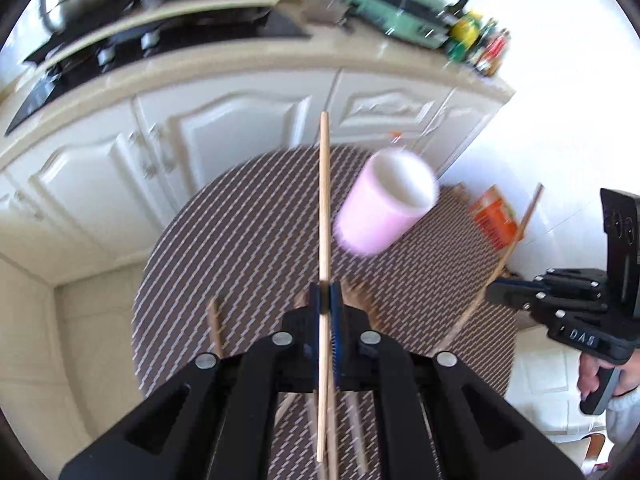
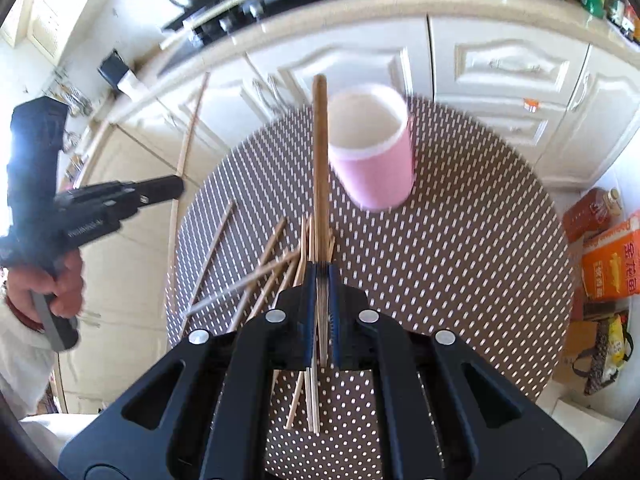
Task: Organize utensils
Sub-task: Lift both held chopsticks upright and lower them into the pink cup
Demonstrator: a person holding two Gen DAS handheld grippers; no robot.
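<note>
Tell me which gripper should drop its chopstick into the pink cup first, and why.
Right, probably. The right gripper holds its chopstick with the tip right beside the pink cup rim. The left gripper also grips a chopstick, but it looks farther from the cup.

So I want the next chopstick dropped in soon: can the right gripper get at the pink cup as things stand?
Probably yes. The right gripper, shut on a chopstick, has the pink cup just ahead and slightly right, mouth open and nothing between them. The left gripper is off to the side.
</note>
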